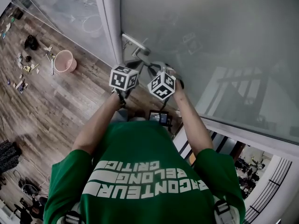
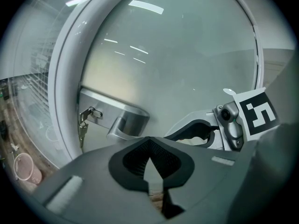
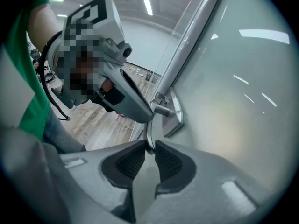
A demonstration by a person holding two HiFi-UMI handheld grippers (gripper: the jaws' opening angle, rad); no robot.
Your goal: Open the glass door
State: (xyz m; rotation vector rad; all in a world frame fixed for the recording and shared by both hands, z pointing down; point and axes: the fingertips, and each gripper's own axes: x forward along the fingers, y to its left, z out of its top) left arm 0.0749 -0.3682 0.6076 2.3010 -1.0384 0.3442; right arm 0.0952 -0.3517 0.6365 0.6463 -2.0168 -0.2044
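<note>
A: Where's the target? The lever handle (image 3: 148, 135) on the glass door (image 1: 210, 45), right by the door frame (image 1: 110, 22)?

B: Yes. Its plate (image 3: 176, 113) sits on the glass and a key (image 2: 83, 125) hangs in the lock at the frame side. In the right gripper view the lever runs from its spindle down into the jaws, its long axis roughly in line with that gripper.

A: Right gripper (image 3: 148, 148)?

B: Its jaws are nearly together, pinched on the lever's free end, with a pad on each side of the thin metal bar.

A: Left gripper (image 2: 150, 160)?

B: Pads are together and nothing is between them. It hangs just below the plate, and the lever boss shows above its nose. It looks apart from the door, though contact can't be ruled out.

A: So which one does the move?

B: Judging from this, the right one. It already has the lever, so the next step is probably to swing the free end down about the spindle and then move the door. Push or pull isn't clear.
</note>
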